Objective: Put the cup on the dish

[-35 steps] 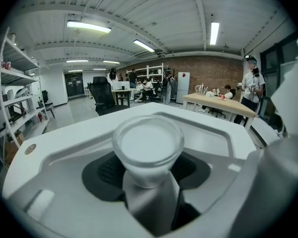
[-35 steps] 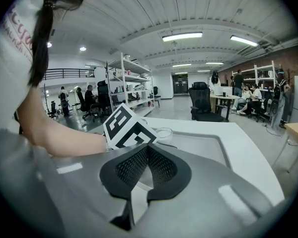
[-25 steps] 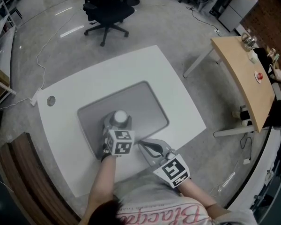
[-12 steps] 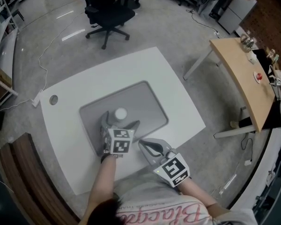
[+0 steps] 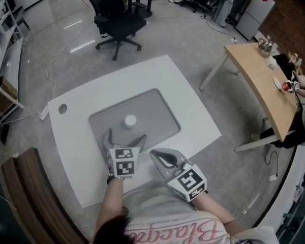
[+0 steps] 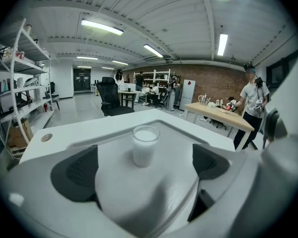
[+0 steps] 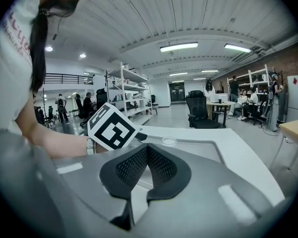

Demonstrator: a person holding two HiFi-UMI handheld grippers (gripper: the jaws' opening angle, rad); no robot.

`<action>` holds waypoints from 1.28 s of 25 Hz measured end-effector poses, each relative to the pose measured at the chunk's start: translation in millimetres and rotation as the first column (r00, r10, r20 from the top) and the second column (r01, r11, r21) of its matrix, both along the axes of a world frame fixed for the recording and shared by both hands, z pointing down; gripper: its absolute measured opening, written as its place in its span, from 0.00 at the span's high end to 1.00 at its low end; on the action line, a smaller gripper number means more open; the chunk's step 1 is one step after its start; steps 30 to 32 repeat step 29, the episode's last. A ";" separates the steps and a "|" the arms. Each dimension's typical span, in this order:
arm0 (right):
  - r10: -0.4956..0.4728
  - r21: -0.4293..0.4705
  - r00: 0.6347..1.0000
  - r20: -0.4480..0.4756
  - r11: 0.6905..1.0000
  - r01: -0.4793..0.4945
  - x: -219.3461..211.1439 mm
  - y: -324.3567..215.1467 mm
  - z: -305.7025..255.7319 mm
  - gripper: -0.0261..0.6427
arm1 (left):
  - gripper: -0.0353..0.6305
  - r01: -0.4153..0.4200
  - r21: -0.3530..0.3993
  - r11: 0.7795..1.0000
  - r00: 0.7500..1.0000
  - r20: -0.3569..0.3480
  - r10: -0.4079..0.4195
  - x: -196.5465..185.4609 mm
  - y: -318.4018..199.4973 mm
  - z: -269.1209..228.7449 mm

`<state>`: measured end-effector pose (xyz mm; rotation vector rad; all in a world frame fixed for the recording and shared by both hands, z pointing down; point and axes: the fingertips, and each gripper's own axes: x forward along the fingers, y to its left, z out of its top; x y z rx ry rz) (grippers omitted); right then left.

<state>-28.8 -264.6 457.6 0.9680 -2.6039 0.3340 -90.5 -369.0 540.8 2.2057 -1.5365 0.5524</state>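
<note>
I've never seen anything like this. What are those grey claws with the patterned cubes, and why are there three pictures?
No robot here: a person holds a two-jaw tool, a gripper, in each hand; the patterned cubes are part of them. The top-down picture comes from a camera on the person's head; the other two come from cameras riding on each gripper, looking along its jaws. On the white table lies a grey dish, and a white cup stands on it. The left gripper is open, the cup free just ahead of it. The right gripper is shut and empty. Nothing is held.
</note>
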 end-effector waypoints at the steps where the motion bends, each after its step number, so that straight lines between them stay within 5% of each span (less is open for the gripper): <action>1: -0.004 0.004 1.000 0.003 1.000 0.004 -1.0 2.0 -1.6 0.97 | 0.09 0.003 0.009 1.000 1.000 -0.002 -0.003 -0.8 4.6 -3.8; 5: -0.018 0.045 1.000 -0.018 0.999 0.019 -1.8 9.8 -5.9 0.97 | 0.23 0.001 0.057 0.998 1.000 -0.003 -0.001 0.3 24.3 -14.6; 9: -0.020 0.072 1.000 -0.008 0.997 0.021 -2.4 21.5 -12.1 0.96 | 0.58 0.045 0.134 0.990 0.999 0.008 -0.046 -8.1 45.9 -29.7; 15: -0.043 0.101 0.999 0.017 0.994 0.042 -0.1 40.1 -21.5 0.96 | 0.92 0.135 0.182 0.974 0.990 0.024 -0.142 -19.0 72.7 -41.5; 32: -0.065 0.119 0.996 0.061 0.991 0.057 20.7 97.6 -39.4 0.96 | 0.95 0.165 0.245 0.955 0.986 -0.039 -0.160 -2.5 148.0 -91.2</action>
